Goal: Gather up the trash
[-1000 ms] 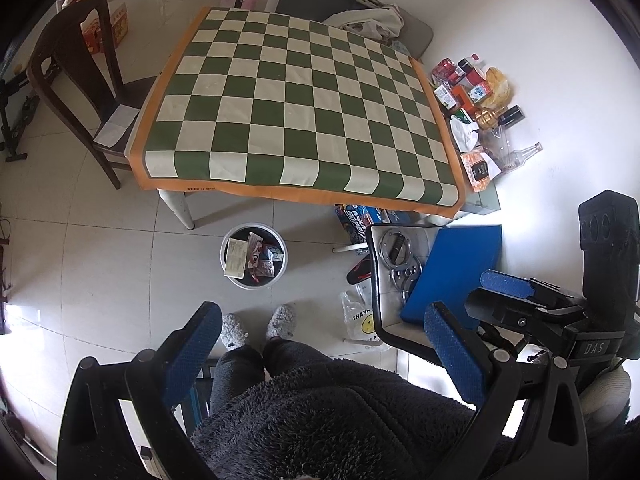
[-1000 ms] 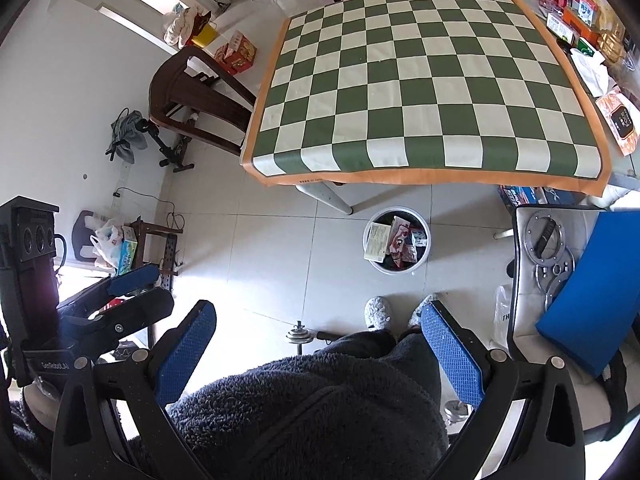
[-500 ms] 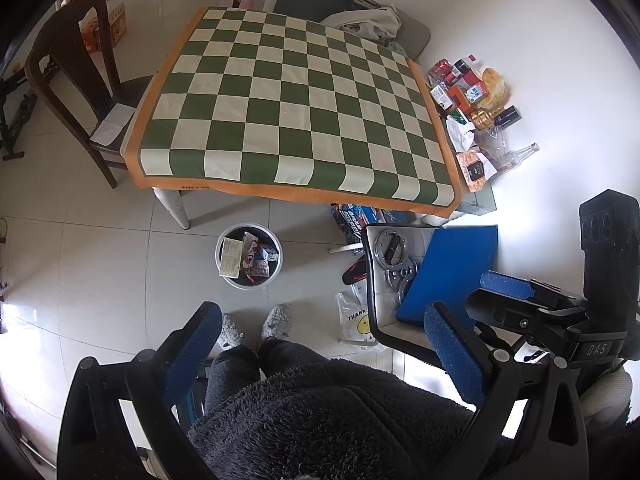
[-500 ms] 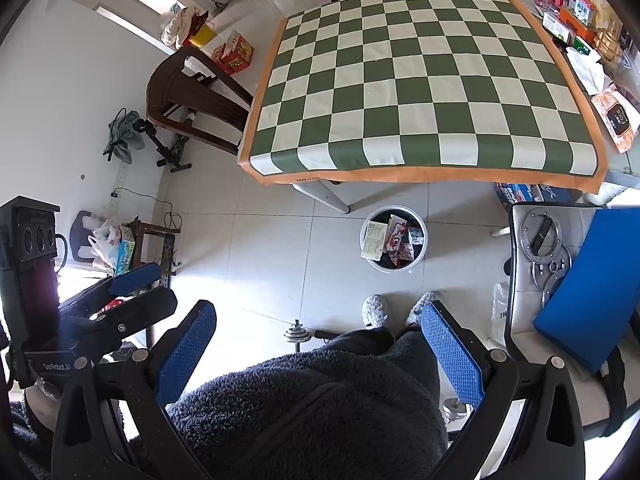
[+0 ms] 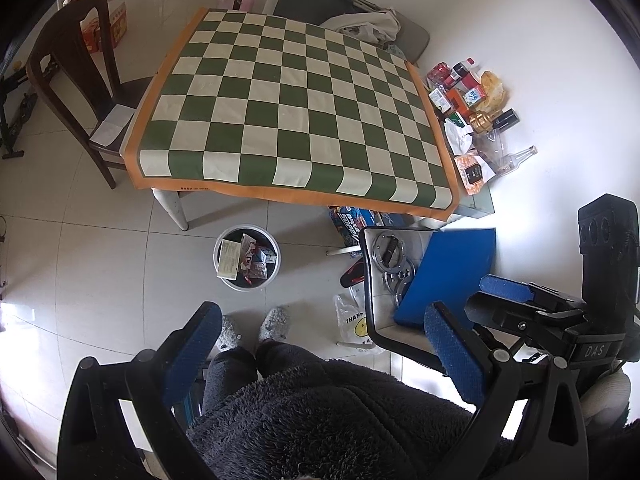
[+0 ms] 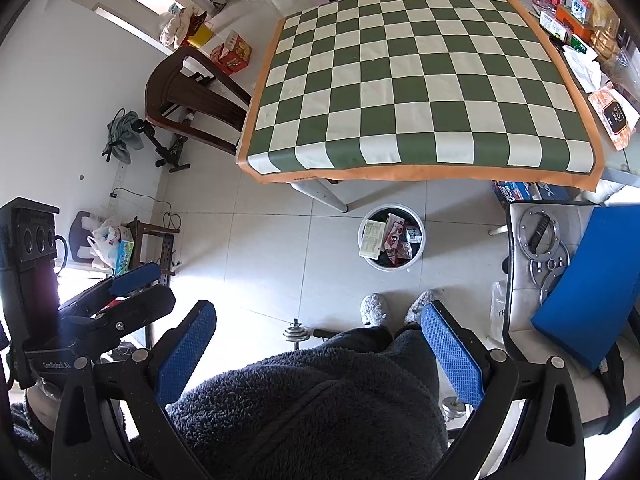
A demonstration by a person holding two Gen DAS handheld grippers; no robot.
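A round white trash bin (image 5: 247,257) (image 6: 391,237) holding packets and paper stands on the floor by the table's front leg. Above it is a table under a green-and-white checkered cloth (image 5: 288,112) (image 6: 416,92). My left gripper (image 5: 322,344) is open and held high over a person's dark fleece lap, nothing between its blue pads. My right gripper (image 6: 316,344) is open in the same way, also empty. Each gripper shows at the side of the other's view.
Snack packs, bottles and tissues (image 5: 470,108) crowd the table's right end. A dark wooden chair (image 5: 76,80) stands left of the table. A stool with metal rings and a blue cushion (image 5: 448,272) sits right of the bin. A dumbbell (image 6: 298,334) lies on the floor.
Both views have drifted slightly, so the table and bin sit a little lower-left in the frames. Both grippers stay open and empty.
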